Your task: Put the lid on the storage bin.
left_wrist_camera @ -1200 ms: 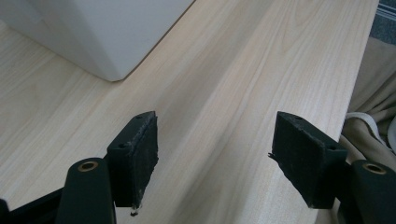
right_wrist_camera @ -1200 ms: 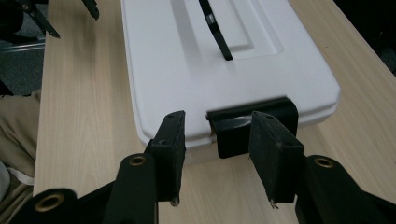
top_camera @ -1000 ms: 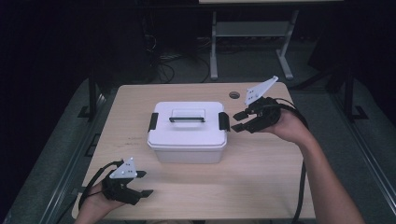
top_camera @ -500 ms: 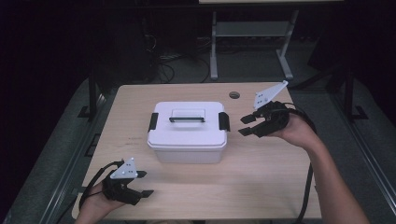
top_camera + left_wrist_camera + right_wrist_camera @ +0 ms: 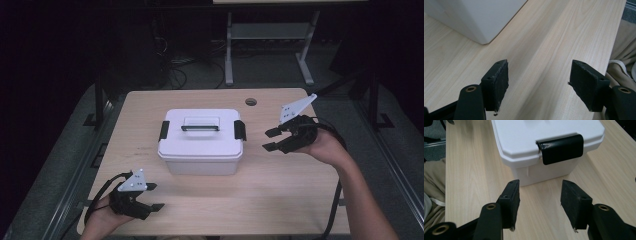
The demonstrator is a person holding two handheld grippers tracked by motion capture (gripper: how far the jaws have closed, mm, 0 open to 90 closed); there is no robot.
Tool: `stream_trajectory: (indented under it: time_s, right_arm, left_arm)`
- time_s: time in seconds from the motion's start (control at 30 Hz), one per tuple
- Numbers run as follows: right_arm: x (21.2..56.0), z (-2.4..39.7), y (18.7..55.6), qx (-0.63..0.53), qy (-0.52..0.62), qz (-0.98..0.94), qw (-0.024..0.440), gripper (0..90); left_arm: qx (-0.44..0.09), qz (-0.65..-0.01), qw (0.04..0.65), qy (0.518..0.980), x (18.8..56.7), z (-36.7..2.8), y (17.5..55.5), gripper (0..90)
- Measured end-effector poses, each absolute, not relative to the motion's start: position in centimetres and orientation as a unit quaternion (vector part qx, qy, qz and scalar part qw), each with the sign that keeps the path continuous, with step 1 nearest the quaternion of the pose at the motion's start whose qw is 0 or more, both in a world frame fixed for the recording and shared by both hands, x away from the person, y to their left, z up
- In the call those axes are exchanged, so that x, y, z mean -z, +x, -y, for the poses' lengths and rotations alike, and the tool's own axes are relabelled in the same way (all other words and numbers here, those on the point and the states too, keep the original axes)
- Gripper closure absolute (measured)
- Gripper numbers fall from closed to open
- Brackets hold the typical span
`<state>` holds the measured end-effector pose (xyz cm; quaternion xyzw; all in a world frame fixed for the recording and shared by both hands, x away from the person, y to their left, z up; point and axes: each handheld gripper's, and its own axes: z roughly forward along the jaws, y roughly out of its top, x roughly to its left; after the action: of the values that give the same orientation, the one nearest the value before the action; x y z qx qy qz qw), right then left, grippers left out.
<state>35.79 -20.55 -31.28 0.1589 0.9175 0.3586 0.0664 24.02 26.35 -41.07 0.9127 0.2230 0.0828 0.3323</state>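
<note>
White box (image 5: 201, 141) sits mid-frame on the worktop (image 5: 300, 190); right hand-held gripper (image 5: 272, 139), released, should square onto the black latch (image 5: 561, 148); left hand-held gripper (image 5: 152, 196) released, lower left.

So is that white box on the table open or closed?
Closed: the lid sits flat on the white box, black latch folded down over its edge.

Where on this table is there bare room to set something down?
Bare wood lies between the white box and the near table edge, and behind the box. It is tighter between the box's right latch and the right gripper.
</note>
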Motion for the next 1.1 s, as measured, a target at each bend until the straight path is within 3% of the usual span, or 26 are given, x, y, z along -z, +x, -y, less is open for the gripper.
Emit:
stream_trajectory:
  time_s: [1.1]
  right_arm:
    - [35.1,21.7,34.9,-0.352,0.181,-0.917,0.046,35.9]
  left_arm:
    - [-0.082,-0.227,0.334,0.911,41.0,-26.6,24.1,30.6]
